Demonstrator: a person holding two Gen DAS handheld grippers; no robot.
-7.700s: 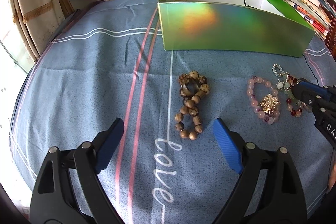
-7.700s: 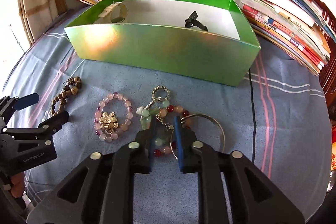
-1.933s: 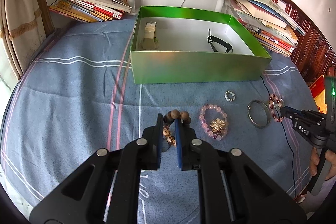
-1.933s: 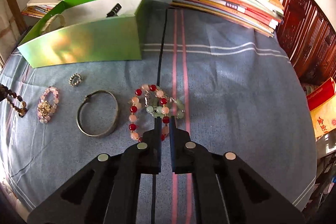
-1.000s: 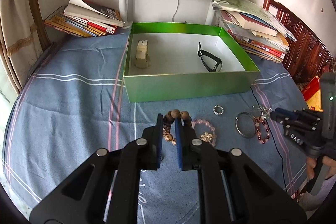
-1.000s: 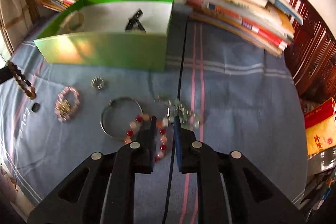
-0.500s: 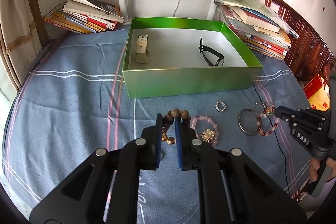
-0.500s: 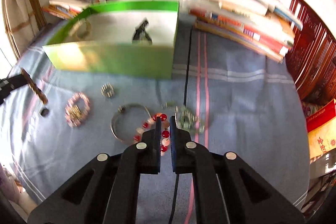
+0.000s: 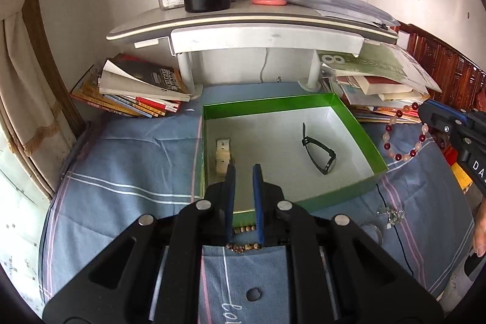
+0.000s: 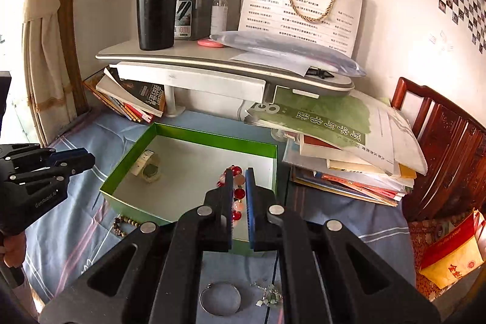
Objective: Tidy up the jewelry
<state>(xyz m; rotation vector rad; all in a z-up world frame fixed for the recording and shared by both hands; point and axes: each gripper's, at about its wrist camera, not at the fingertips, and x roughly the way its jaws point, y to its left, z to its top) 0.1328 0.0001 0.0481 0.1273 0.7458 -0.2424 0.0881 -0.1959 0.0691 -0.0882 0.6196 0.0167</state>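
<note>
Both claws now hang over the green box (image 10: 194, 137): right claw (image 10: 236, 176) pinches the red-beaded bracelet (image 10: 237, 193); left claw (image 9: 242, 172) narrowly parted, wooden bracelet (image 9: 243, 247) dangling beneath.

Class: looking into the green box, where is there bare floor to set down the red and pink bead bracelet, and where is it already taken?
The green box has bare white floor in the middle, between the cream watch by its left wall and the black watch toward the right; the back strip is bare too. The right gripper holds the bead bracelet. Outside, the cloth before the front wall is crowded.
</note>
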